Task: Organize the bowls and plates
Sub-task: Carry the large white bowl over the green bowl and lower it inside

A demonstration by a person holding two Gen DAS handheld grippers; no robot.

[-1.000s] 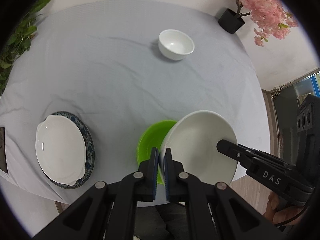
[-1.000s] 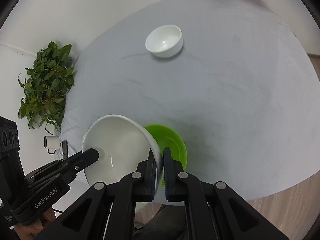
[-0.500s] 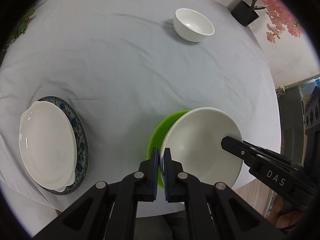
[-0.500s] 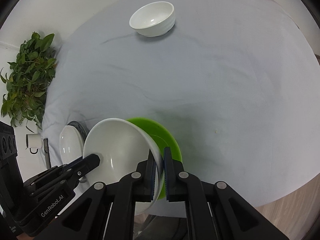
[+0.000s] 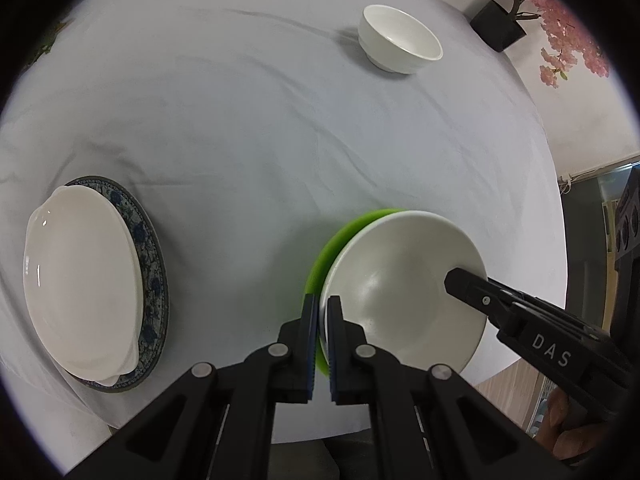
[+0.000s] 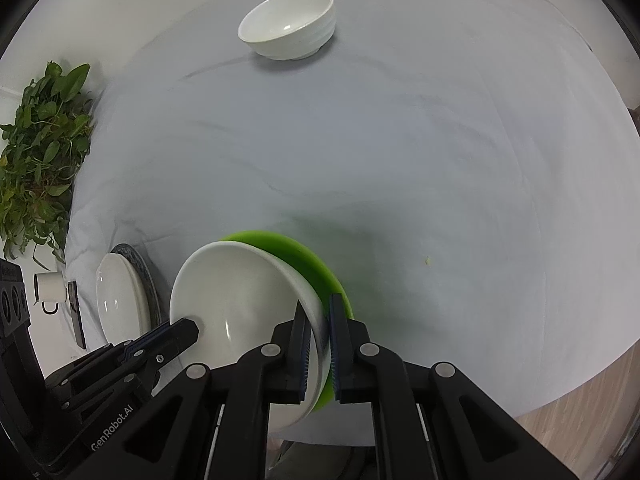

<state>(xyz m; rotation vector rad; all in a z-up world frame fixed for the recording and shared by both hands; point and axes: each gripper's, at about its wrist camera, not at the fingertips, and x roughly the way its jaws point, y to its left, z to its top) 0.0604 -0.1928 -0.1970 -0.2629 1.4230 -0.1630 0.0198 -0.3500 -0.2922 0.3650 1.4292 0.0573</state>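
A large white bowl sits inside a green bowl near the table's front edge; both also show in the right wrist view, the white bowl and the green one. My left gripper is shut on the white bowl's left rim. My right gripper is shut on its right rim, and also shows in the left wrist view. A small white bowl stands far across the table. A white dish rests on a blue-patterned plate at left.
A grey cloth covers the round table. A black pot with pink blossoms stands at the far right edge. A green leafy plant and a white mug lie beyond the table's left side.
Both grippers have carried the white bowl forward and down over the green bowl, so it now sits in it. The far small bowl looms closer.
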